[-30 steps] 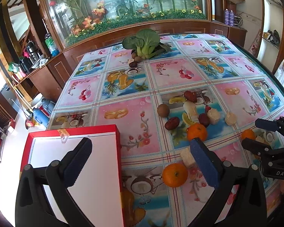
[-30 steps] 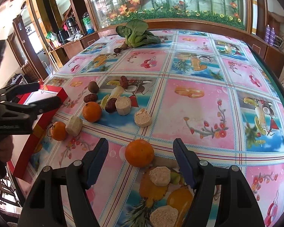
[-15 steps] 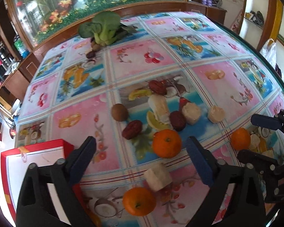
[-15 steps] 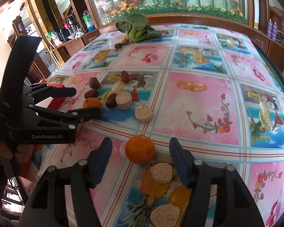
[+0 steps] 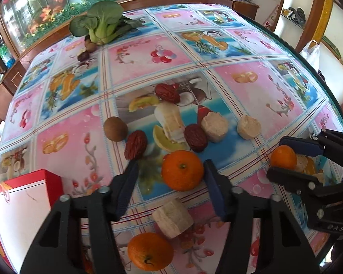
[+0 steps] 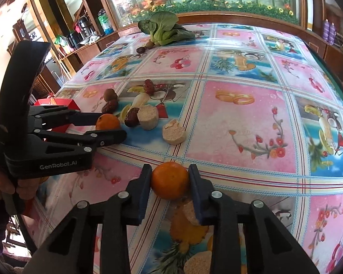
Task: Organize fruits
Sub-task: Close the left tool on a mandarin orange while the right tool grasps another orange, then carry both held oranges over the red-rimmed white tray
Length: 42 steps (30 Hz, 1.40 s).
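In the left wrist view my left gripper (image 5: 170, 172) is open around an orange (image 5: 182, 170) on the patterned tablecloth; its right pad touches the fruit and a gap stays at the left pad. Another orange (image 5: 150, 254) and a pale cut chunk (image 5: 172, 215) lie nearer, between the arms. My right gripper (image 6: 170, 178) is shut on a second orange (image 6: 170, 180), with both pads against its sides on the cloth. That gripper (image 5: 283, 157) and its orange (image 5: 283, 160) show at the right of the left view. The left gripper (image 6: 113, 125) shows at the left of the right view.
Red dates (image 5: 136, 144), a kiwi (image 5: 115, 129), pale chunks (image 5: 215, 126) and a white piece lie beyond the left gripper. A red-rimmed white box (image 5: 18, 207) sits at the near left. A green vegetable (image 5: 103, 21) lies far back. The table edge (image 5: 331, 96) curves on the right.
My left gripper moved forward and right from over the box and closed in around an orange. My right gripper moved forward and shut on its orange.
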Motion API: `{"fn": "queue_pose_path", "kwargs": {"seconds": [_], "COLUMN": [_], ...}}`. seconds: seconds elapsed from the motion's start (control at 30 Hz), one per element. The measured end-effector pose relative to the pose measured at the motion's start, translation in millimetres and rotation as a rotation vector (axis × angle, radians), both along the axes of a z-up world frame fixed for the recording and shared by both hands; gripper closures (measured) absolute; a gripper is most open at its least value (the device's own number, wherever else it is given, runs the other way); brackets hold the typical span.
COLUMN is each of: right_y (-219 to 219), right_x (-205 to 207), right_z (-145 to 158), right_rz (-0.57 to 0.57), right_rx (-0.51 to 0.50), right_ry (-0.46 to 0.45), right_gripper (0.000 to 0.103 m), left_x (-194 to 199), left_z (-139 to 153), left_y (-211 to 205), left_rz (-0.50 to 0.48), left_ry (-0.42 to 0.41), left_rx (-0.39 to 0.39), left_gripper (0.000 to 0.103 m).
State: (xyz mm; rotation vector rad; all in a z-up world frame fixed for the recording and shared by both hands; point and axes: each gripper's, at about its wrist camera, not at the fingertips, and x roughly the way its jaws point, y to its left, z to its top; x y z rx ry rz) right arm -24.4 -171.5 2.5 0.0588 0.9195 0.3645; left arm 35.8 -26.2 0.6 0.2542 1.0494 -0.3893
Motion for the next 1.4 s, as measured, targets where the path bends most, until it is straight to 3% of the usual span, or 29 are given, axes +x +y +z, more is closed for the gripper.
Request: {"fn": "queue_pose_path", "kwargs": {"seconds": [0.23, 0.43, 0.6, 0.77, 0.9, 1.03, 1.2, 1.4], "right_y": [-1, -6, -12, 1, 53, 122, 191, 250], "right_x": [-1, -5, -8, -19, -37, -56, -62, -51], "right_z": [0, 8, 15, 20, 28, 45, 45, 30], "right_rz": [-0.009, -0.04, -0.069, -0.078, 0.021, 0.156, 0.251, 0.29], "right_rx": [0.008, 0.029, 0.082, 0.156, 0.17, 0.164, 0.137, 0.088], "right_ry": [-0.009, -0.076, -0.12, -0.104, -0.108, -0.142, -0.139, -0.077], "right_gripper": [0.073, 0.073, 0.073, 0.073, 0.073, 0.073, 0.073, 0.073], "left_x": [-5, -10, -38, -88, -128, -157, -179, -195], "left_z": [1, 6, 49, 93, 100, 84, 56, 45], "left_y": [-5, 1, 31, 91, 147, 192, 226, 247], "left_rz": [-0.026, 0.001, 0.065, 0.188, 0.323, 0.411, 0.483, 0.518], "left_ry": [-0.003, -0.017, -0.123, -0.253, -0.306, -0.282, -0.237, -0.238], "left_rx": [-0.018, -0.033, -0.094, -0.123, -0.095, -0.079, -0.074, -0.064], "left_gripper": [0.066, 0.068, 0.068, 0.068, 0.068, 0.068, 0.068, 0.068]}}
